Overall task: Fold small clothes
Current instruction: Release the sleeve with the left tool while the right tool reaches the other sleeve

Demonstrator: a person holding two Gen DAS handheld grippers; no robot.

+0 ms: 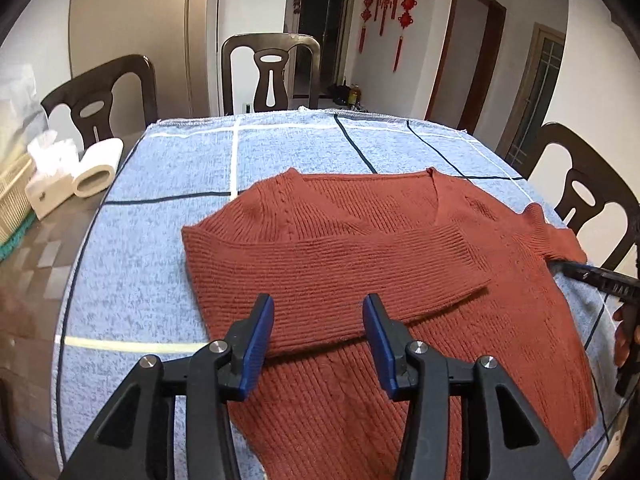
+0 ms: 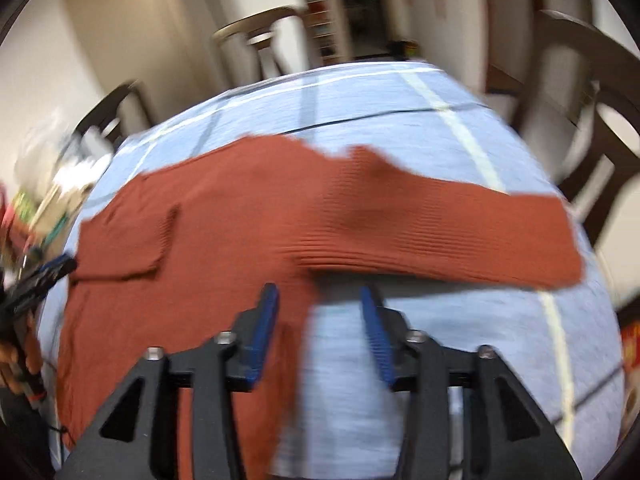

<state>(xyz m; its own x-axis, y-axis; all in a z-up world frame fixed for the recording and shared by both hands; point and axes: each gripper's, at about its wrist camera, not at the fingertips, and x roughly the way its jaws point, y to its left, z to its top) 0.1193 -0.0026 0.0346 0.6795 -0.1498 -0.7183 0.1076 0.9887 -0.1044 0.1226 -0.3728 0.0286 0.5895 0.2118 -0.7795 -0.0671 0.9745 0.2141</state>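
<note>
A rust-red knitted sweater (image 1: 360, 232) lies flat on a blue checked cloth (image 1: 160, 240), neckline toward the far side. One sleeve (image 1: 340, 272) is folded across the body. My left gripper (image 1: 319, 304) hovers over that folded sleeve, open, its blue pads apart and nothing pinched. In the blurred right wrist view the sweater (image 2: 240, 208) has its other sleeve (image 2: 460, 232) stretched out to the right. My right gripper (image 2: 318, 292) is open over the body's edge just below that sleeve, with the cloth (image 2: 440, 340) beneath. It holds nothing.
Dark wooden chairs (image 1: 272, 72) ring the table. A toilet-paper roll (image 1: 98, 172), a tissue box (image 1: 48, 192) and a woven basket (image 1: 12, 200) sit at the left edge. The right gripper's black body (image 1: 600, 280) and a person's hand (image 1: 624, 332) show at the right.
</note>
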